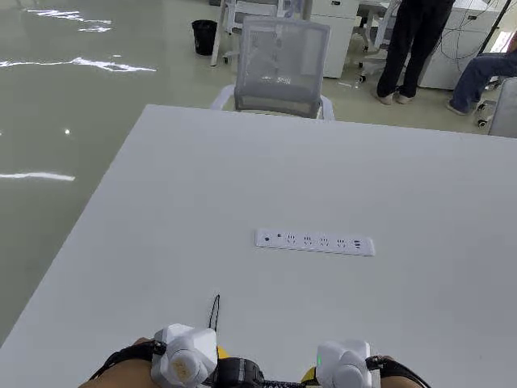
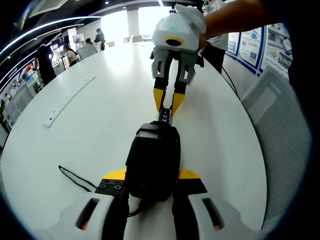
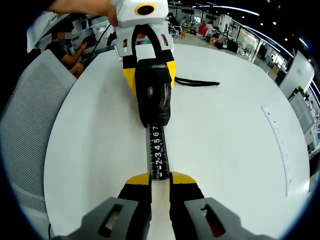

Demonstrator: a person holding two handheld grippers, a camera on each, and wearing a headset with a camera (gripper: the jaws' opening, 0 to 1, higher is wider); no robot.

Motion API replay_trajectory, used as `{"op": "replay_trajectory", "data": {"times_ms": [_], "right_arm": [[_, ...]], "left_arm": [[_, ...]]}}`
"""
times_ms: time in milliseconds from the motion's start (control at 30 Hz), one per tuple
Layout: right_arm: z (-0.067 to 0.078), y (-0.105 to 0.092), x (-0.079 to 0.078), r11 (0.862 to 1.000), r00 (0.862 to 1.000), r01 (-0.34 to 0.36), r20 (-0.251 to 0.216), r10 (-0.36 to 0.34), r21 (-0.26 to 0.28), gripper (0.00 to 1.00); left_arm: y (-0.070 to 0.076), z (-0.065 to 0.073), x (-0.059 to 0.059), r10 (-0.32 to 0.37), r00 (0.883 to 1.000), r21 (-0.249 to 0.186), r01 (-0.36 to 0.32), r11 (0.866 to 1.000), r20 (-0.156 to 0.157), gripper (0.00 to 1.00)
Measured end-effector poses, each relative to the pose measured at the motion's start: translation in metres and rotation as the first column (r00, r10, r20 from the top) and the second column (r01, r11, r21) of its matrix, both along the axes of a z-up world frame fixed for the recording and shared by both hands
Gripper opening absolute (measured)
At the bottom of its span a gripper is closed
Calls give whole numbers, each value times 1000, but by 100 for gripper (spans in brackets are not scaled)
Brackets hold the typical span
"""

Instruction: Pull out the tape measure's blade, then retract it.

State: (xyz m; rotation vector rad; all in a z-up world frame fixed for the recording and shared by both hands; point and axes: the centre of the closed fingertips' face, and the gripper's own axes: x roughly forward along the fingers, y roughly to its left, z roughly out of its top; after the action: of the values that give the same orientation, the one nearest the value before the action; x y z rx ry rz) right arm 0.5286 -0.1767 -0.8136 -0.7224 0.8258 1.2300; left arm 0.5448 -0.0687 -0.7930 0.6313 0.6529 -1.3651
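A black tape measure (image 2: 152,160) lies low over the white table, and my left gripper (image 2: 152,176) is shut on its body between yellow-tipped jaws. A short length of blade (image 3: 157,147), with numbers up to about 7, runs out to my right gripper (image 3: 160,179), which is shut on the blade's end. In the left gripper view the right gripper (image 2: 168,100) pinches the blade (image 2: 164,117) just beyond the case. In the head view the left gripper (image 1: 220,360) and right gripper (image 1: 311,376) sit at the bottom edge with the tape measure (image 1: 238,373) between them.
A white power strip (image 1: 315,242) lies mid-table. The tape's black wrist strap (image 1: 214,311) trails on the table (image 1: 161,202). A grey mesh chair (image 1: 283,69) stands at the far edge. People (image 1: 412,40) and a black bin (image 1: 204,36) are beyond.
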Motion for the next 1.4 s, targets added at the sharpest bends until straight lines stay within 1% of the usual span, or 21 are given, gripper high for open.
{"op": "replay_trajectory", "data": {"times_ms": [133, 200, 433, 567, 600, 933, 1400], "right_arm": [[-1, -2, 0, 1000, 1000, 0, 0, 0, -2, 10], [-2, -3, 1, 1000, 1000, 0, 0, 0, -4, 10], [-2, -7, 0, 1000, 1000, 8, -4, -8, 2, 10], [-3, -8, 0, 1000, 1000, 7, -4, -7, -2, 10], [-3, -8, 0, 1000, 1000, 8, -4, -8, -1, 10], [-1, -14, -1, 1000, 1000, 7, 1, -7, -10, 10], [-2, -21, 0, 1000, 1000, 12, -2, -12, -17, 10]], "left_arm": [[0, 0, 0, 4, 1000, 0, -4, 1000, -2, 29], [0, 0, 0, 16, 1000, -2, -16, 1000, -11, 29], [1, 0, 0, 9, 1000, -3, -9, 1000, -1, 29], [1, 0, 1, 11, 1000, -2, -11, 1000, -4, 29], [1, 0, 1, 14, 1000, -4, -14, 1000, -10, 29], [1, 0, 0, 4, 1000, 3, -4, 1000, -1, 29], [1, 0, 1, 6, 1000, 1, -6, 1000, -3, 29]]}}
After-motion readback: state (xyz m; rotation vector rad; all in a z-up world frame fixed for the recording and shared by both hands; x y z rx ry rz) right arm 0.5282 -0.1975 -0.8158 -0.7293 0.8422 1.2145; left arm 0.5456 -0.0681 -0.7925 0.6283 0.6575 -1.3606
